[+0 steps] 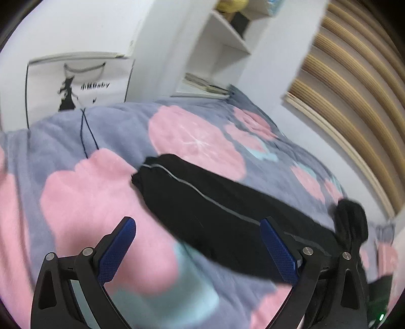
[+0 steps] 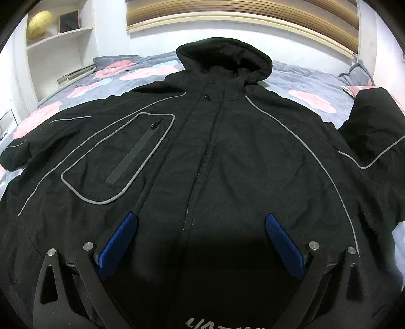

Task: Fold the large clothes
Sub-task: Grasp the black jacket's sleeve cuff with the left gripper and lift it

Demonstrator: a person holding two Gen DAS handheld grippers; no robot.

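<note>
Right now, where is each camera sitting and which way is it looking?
Left wrist: rides on the left hand-held gripper, open above the flowered blanket, facing along the jacket's sleeve toward a white shelf; only its blue fingers show.
Right wrist: rides on the right hand-held gripper, open over the black hooded jacket, facing its hood and the headboard; only its fingers show.
Both share the jacket, blanket and shelf.
</note>
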